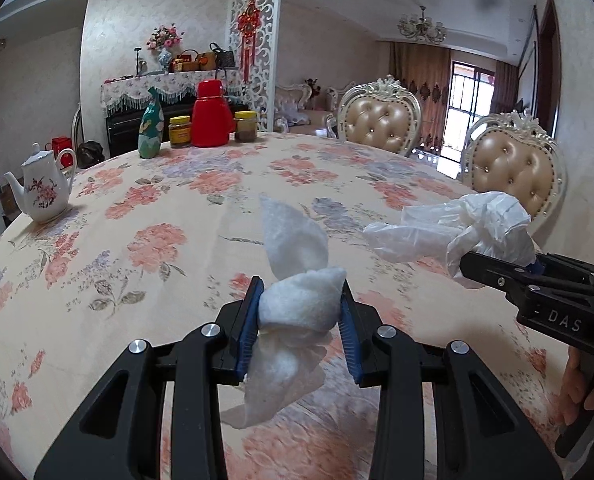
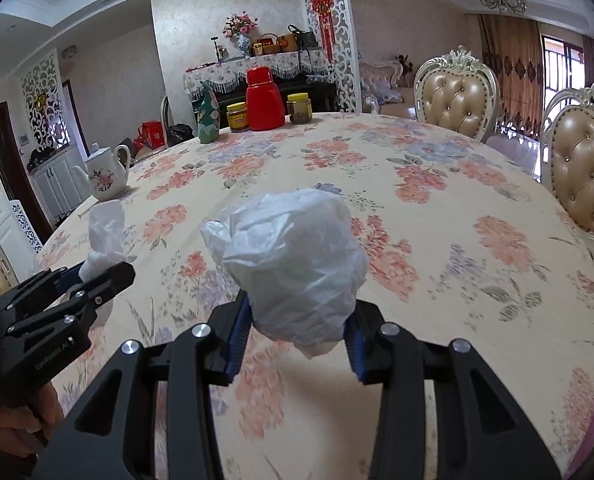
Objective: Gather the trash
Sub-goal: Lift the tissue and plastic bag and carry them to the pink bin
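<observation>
My left gripper (image 1: 301,312) is shut on a crumpled white tissue (image 1: 301,304), which sticks out above and below the blue pads, over the floral tablecloth (image 1: 157,208). In the right wrist view the same left gripper (image 2: 91,270) shows at the left edge with the tissue (image 2: 105,232) in it. My right gripper (image 2: 299,320) is shut on a crumpled clear plastic glove or bag (image 2: 293,264) that bulges above the jaws. From the left wrist view the right gripper (image 1: 497,268) comes in at the right with that plastic (image 1: 457,232) hanging out to the left.
On the round table stand a white floral teapot (image 1: 43,190), a teal bottle (image 1: 151,128), a red thermos (image 1: 211,116) and two jars (image 1: 179,132). Two padded chairs (image 1: 381,120) stand at the far right edge. A hand (image 1: 589,384) holds the right gripper's handle.
</observation>
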Available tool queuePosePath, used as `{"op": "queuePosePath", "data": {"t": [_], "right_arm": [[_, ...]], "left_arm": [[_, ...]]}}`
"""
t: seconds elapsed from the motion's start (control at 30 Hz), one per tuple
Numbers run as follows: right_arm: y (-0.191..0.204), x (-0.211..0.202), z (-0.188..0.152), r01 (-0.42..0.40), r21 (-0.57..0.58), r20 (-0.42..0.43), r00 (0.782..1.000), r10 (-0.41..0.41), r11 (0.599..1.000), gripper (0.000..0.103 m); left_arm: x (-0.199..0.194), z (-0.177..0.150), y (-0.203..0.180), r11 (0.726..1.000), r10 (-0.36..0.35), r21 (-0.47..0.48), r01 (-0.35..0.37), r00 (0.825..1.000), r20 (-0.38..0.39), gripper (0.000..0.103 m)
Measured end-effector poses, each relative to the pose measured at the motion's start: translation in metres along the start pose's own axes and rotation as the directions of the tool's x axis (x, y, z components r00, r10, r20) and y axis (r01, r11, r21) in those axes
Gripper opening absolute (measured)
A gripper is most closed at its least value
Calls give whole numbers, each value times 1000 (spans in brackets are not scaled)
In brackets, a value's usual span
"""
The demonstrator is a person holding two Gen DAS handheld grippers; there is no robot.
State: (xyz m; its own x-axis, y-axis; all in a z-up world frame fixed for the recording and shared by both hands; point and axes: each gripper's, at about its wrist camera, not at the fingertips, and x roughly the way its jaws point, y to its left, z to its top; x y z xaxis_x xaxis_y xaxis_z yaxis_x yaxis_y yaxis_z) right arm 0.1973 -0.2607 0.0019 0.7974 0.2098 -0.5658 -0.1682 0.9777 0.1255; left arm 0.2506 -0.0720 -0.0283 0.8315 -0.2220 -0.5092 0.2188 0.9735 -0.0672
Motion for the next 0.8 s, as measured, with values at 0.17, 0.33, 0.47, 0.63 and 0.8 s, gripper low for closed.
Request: {"op": "queuePosePath", "data": {"t": [0.17,0.33,0.47,0.63,0.8], "right_arm": [[-2,-18,-14,20,-18,16,1000,-20,1000,40],[-7,-32,-28,18,-6,17,1000,-18,1000,40],[-12,-44,-37,15,16,28,1000,-15,1000,40],[-19,-58,-51,7,50,37,999,-9,999,40],[-28,-67,-66,27,72,35,999,-30,997,40]], "left_arm": [[-9,-9,-12,1000,-27,-1,27,1000,3,35],[-22,-18,-21,999,-36,-6,37,999,15,35],[-27,-28,-27,999,-49,-4,49,999,11,35],[-34,-43,-39,996,-84,-2,84,996,-9,35],[-43,-50,-55,996,-84,40,84,996,8,35]]}}
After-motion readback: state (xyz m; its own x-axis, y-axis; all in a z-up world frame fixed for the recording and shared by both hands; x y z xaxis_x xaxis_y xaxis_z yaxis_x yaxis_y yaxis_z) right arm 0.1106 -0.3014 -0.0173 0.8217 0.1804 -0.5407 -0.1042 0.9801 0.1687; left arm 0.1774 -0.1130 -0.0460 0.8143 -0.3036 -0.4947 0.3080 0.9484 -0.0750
